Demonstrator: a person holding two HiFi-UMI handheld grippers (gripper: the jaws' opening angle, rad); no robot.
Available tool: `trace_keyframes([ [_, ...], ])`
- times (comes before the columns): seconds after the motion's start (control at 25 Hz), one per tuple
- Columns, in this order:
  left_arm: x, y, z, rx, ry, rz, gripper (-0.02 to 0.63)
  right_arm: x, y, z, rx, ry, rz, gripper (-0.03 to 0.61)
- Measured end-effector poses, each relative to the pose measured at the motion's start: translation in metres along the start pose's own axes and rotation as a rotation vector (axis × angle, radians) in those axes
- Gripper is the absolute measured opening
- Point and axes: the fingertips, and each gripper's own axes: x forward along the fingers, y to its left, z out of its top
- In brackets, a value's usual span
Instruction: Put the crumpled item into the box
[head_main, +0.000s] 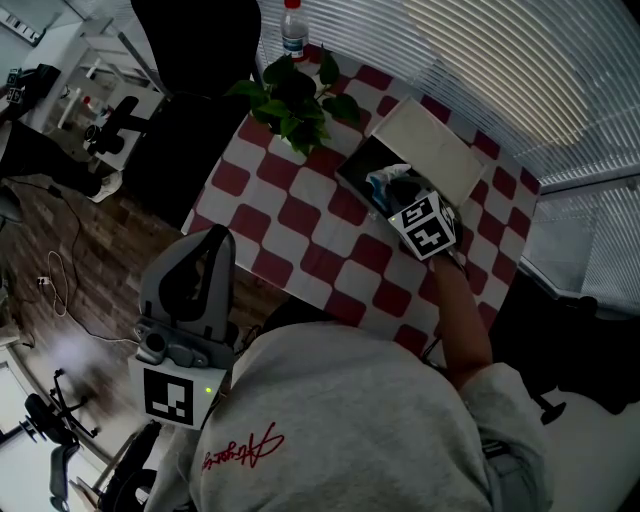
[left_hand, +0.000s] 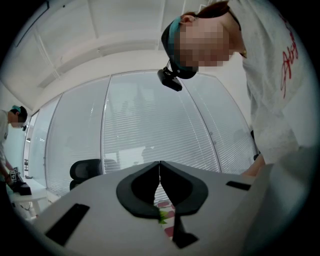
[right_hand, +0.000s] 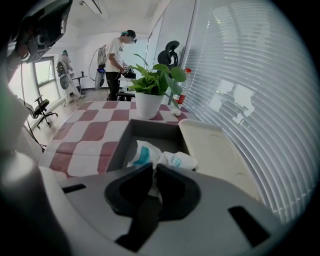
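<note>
Two grippers are in play, and only their own cameras show the jaws. The right gripper view shows the right gripper (right_hand: 154, 172) clamped on the crumpled item (right_hand: 161, 156) – white wrapping with teal print – whose free part hangs inside the open grey box (right_hand: 124, 134). From the head view, that gripper (head_main: 400, 192) covers much of the box (head_main: 356, 165), with just a pale corner of the item (head_main: 382, 180) showing. The left gripper (left_hand: 159, 170) has its jaws pressed together at the tips with nothing held; it points up at the window blinds (left_hand: 150, 115). The head view shows it (head_main: 207, 240) low at the near left, off the table (head_main: 300, 220).

A cream lid (right_hand: 215, 150) lies against the box's right side. Farther off stand a potted plant (right_hand: 150, 95) and a red-capped bottle (right_hand: 182, 92). Another person (right_hand: 117, 55) works in the far room – seen only from the right gripper.
</note>
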Motion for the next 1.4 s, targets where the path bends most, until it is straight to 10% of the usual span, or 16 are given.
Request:
trace_keyframes([
  [1.4, 0.003, -0.005, -0.002, 0.003, 0.01, -0.007, 0.017, 0.017, 0.001, -0.009, 0.083, 0.041, 0.039, 0.043],
])
